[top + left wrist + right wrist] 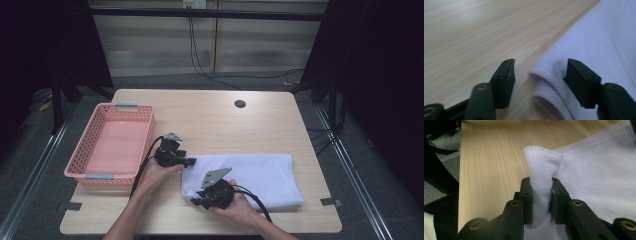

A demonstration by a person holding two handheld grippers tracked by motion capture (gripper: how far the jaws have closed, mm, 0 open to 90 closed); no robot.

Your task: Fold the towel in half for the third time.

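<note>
A white folded towel (255,175) lies on the right half of the wooden table (210,115). My left gripper (191,161) sits at the towel's far left corner. In the left gripper view its jaws (540,62) stand apart around the folded towel corner (549,85), with a gap between the left pad and the cloth, so it is open. My right gripper (196,202) is at the towel's near left corner. In the right gripper view the gripper (541,180) is shut on that corner (541,157), which stands up pinched between the pads, with the rest of the towel (594,177) behind it.
An empty pink plastic basket (81,148) stands at the table's left side, close to my left hand. A round cable hole (240,104) sits near the far edge. Bare wood lies beyond the towel and along the near edge.
</note>
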